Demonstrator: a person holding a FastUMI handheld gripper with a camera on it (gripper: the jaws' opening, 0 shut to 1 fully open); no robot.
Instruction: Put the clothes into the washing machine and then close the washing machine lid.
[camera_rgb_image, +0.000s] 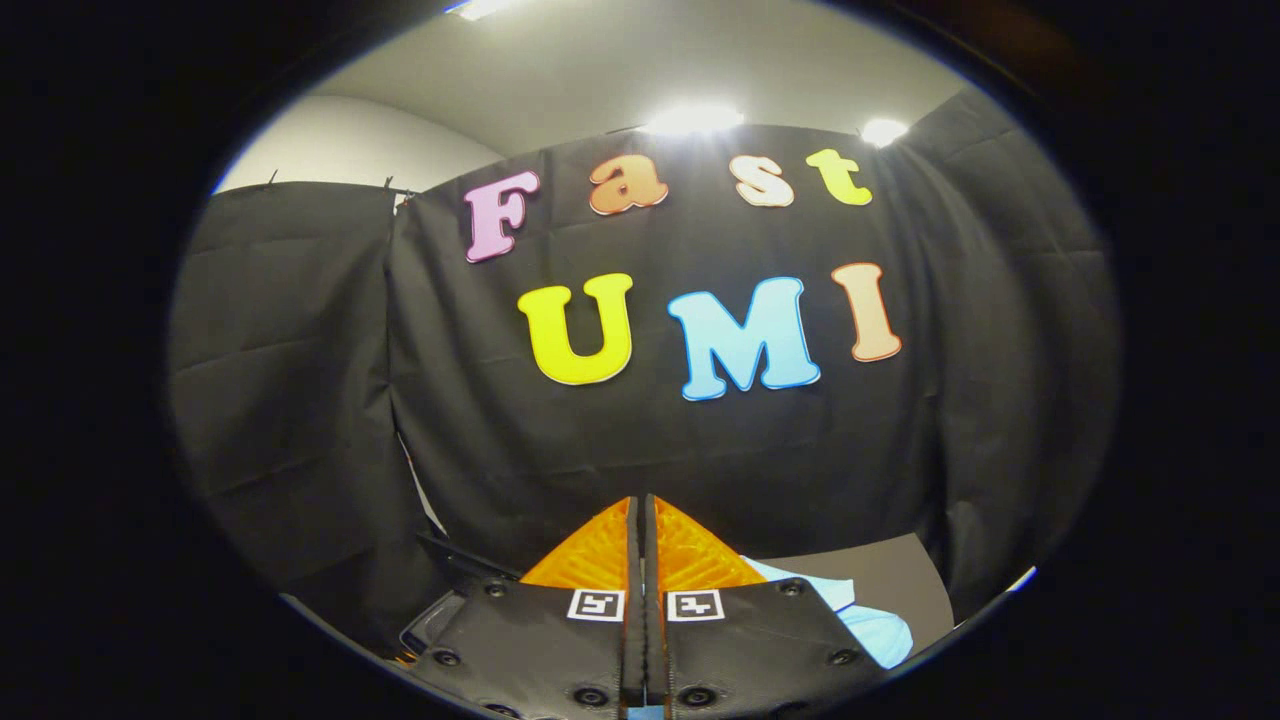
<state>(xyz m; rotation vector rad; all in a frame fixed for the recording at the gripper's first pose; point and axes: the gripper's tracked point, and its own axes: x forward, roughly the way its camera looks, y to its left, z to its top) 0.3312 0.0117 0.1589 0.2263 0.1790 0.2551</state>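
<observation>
Low at about seven o'clock from the claw (641, 520), a dark-rimmed edge (440, 610) poked out beside the left finger; it may have been part of the washing machine, though too little of it showed to tell. The claw itself was raised and aimed at the black cloth wall (300, 400), its two fingers pressed together with only a hairline seam between them and nothing pinched. At about four o'clock, just beside and under the right finger, lay a pale blue garment (880, 630) on the grey counter (900, 570), mostly covered by the finger body.

The task looked barely begun: the garment was not yet taken up. The main risk was that the claw, pointing well above the cloth and pressed together, would descend without spreading and simply push or smear the fabric across the counter. A shallow pinch could catch one loose fold, letting the rest trail and snag on the machine's rim.
</observation>
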